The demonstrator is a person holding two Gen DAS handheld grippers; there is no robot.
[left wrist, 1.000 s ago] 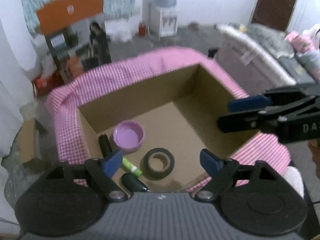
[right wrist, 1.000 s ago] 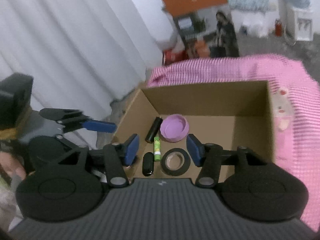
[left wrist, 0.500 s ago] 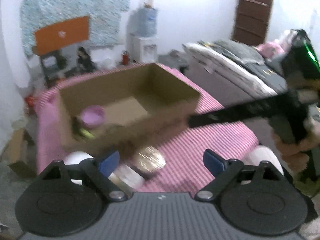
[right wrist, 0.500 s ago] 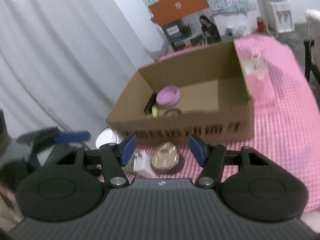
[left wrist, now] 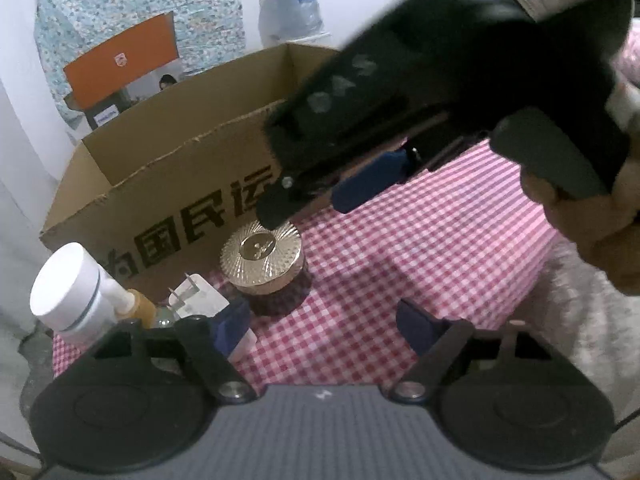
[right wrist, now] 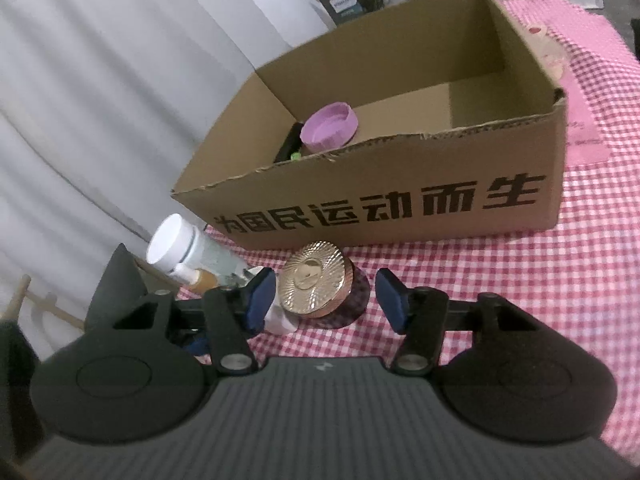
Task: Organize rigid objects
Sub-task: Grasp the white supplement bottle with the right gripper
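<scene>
A cardboard box [right wrist: 400, 200] [left wrist: 168, 184] stands on the pink checked cloth. It holds a purple lid [right wrist: 329, 128] and dark items at its left wall. In front of it stands a dark jar with a gold ribbed lid [right wrist: 314, 282] [left wrist: 262, 254]. A white plug adapter [left wrist: 198, 300], a white-capped bottle [left wrist: 68, 284] [right wrist: 176, 246] and a small amber bottle [left wrist: 138, 306] lie to its left. My right gripper [right wrist: 326, 300] is open, its jaws on either side of the gold-lidded jar, not touching. My left gripper [left wrist: 320, 324] is open and empty, low over the cloth.
The right gripper's body [left wrist: 420, 92] and the hand holding it fill the upper right of the left wrist view. A pink packet [right wrist: 568, 92] lies on the cloth right of the box. A white curtain [right wrist: 100, 80] hangs at the left.
Both grippers pulled back from above the box and dropped low in front of it. The right gripper now straddles the gold-lidded jar.
</scene>
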